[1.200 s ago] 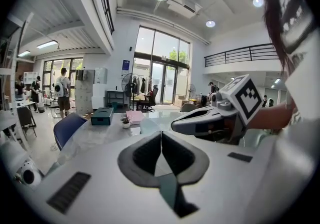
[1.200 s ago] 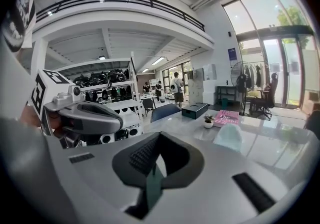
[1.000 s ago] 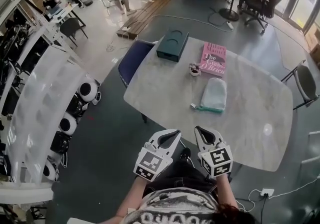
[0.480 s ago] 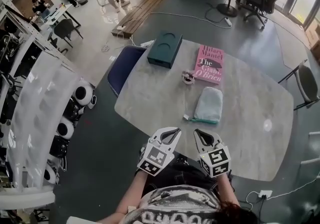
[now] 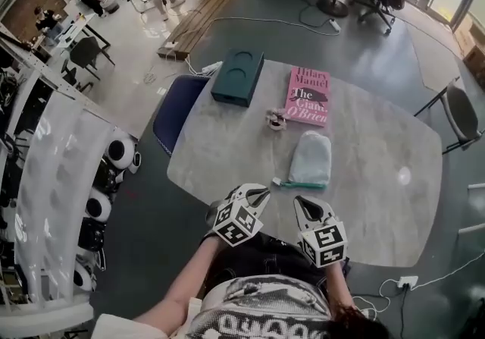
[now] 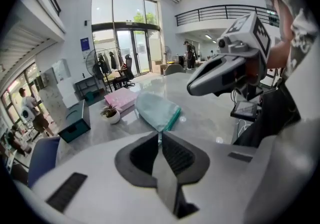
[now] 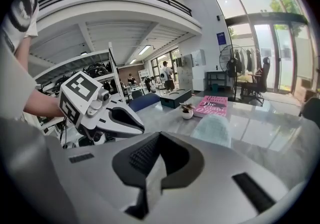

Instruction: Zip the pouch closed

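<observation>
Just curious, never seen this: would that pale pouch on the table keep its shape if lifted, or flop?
Probably flop: the pouch lies flat and thin on the table, like soft fabric. It looks light, so a push would likely slide it across the glossy top, not tip it. Its teal zipper edge seems stiffest.
</observation>
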Demonstrator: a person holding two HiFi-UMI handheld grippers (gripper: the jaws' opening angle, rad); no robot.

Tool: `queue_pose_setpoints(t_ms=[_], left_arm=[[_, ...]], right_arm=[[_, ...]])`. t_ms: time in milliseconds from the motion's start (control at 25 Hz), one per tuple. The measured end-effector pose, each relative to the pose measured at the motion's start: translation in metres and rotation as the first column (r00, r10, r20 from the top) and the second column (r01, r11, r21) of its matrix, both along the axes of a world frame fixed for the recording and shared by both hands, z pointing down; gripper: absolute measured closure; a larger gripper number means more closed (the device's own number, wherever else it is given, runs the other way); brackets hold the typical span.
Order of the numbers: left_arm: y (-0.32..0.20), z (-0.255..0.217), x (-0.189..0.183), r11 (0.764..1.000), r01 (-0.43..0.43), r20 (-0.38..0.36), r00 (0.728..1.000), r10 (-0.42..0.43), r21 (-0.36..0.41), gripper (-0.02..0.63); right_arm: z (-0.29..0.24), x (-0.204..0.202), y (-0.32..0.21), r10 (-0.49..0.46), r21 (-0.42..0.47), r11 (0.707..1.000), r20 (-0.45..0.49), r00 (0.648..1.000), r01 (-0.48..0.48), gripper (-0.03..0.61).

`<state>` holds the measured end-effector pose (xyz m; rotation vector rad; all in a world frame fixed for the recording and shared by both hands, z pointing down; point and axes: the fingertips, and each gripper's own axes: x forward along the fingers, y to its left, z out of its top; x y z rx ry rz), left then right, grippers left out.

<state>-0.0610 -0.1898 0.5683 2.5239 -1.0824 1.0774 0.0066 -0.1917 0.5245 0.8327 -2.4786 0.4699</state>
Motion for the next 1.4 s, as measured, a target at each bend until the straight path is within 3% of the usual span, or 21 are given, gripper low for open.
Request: queue_pose_setpoints(t_ms=[240, 360, 680, 840, 1040, 1160, 1240, 1400], left_arm=[[-0.012, 0.044, -0.001, 0.98, -0.174, 0.053, 0.982, 0.179, -0.095, 0.592], [-0.019, 0.064, 0.004, 0.947, -0.291, 0.088, 0.949, 0.304, -0.134, 0.498], [-0.035, 0.103, 0.013, 0.849, -0.491, 0.149, 0.841, 0.521, -0.198, 0.494], [-0.036, 0.116, 0.013, 0.816, -0.526, 0.146, 0.811, 0.566, -0.241, 0.506], [-0.037, 0.125, 0.013, 0.807, -0.524, 0.121, 0.814, 0.569, -0.272, 0.556], [-0.031, 0.123, 0.016, 0.793, -0.535, 0.07, 0.815, 0.575, -0.291, 0.592], [-0.028, 0.118, 0.018, 0.798, -0.521, 0.024, 0.833, 0.553, -0.303, 0.597], [-0.024, 0.105, 0.022, 0.831, -0.46, -0.08, 0.885, 0.459, -0.314, 0.598]], right_arm=[[0.008, 0.005, -0.013, 0.136, -0.023, 0.99, -0.017, 0.991, -0.137, 0.581], [0.005, 0.008, -0.018, 0.199, -0.02, 0.98, -0.027, 0.98, -0.2, 0.58], [0.018, 0.018, -0.01, 0.328, -0.05, 0.942, -0.07, 0.942, -0.332, 0.58], [0.024, 0.019, -0.004, 0.354, -0.064, 0.931, -0.086, 0.931, -0.36, 0.581], [0.028, 0.021, 0.0, 0.371, -0.078, 0.922, -0.099, 0.923, -0.379, 0.58], [0.035, 0.02, 0.001, 0.373, -0.105, 0.918, -0.093, 0.923, -0.382, 0.58], [0.043, 0.015, 0.003, 0.361, -0.134, 0.92, -0.078, 0.929, -0.369, 0.58], [0.065, 0.004, 0.008, 0.317, -0.188, 0.926, -0.076, 0.945, -0.326, 0.58]])
